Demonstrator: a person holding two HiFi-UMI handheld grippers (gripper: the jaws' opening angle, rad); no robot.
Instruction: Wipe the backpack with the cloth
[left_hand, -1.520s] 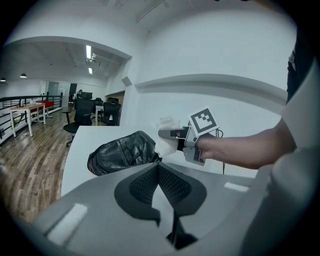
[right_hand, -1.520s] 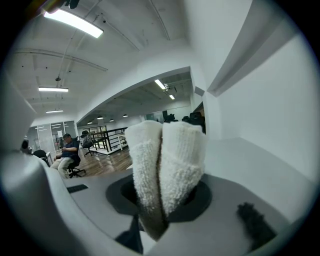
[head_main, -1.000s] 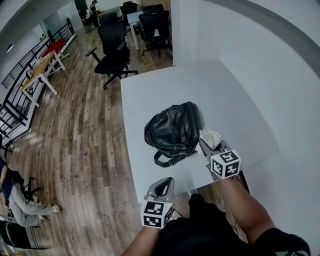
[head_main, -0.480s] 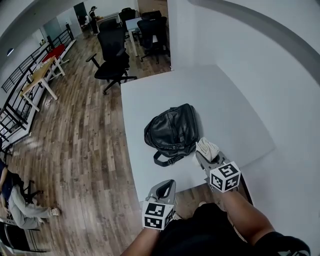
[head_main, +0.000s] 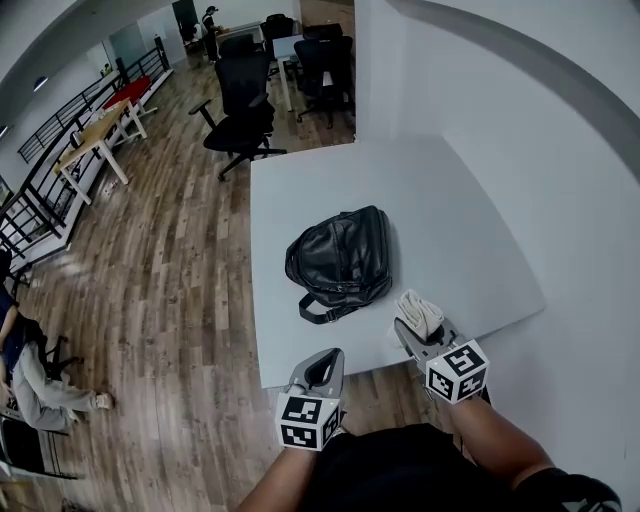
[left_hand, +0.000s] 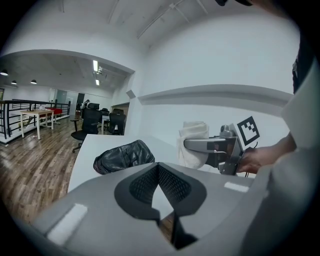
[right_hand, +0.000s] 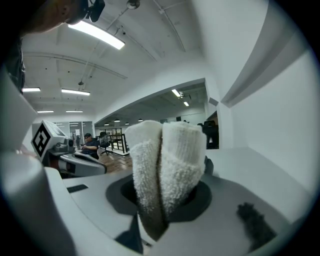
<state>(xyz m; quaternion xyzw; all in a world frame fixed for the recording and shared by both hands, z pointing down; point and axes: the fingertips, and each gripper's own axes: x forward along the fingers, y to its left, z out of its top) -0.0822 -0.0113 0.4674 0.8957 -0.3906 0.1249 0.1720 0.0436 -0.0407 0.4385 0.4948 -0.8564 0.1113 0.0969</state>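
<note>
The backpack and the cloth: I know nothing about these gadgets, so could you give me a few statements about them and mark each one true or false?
1. The white cloth is clamped in the right gripper. True.
2. The cloth is touching the backpack. False: it is held apart from the backpack, nearer the person.
3. The black backpack lies on the white table. True.
4. The left gripper holds the backpack's strap. False: its jaws are together with nothing between them, well short of the backpack.
</note>
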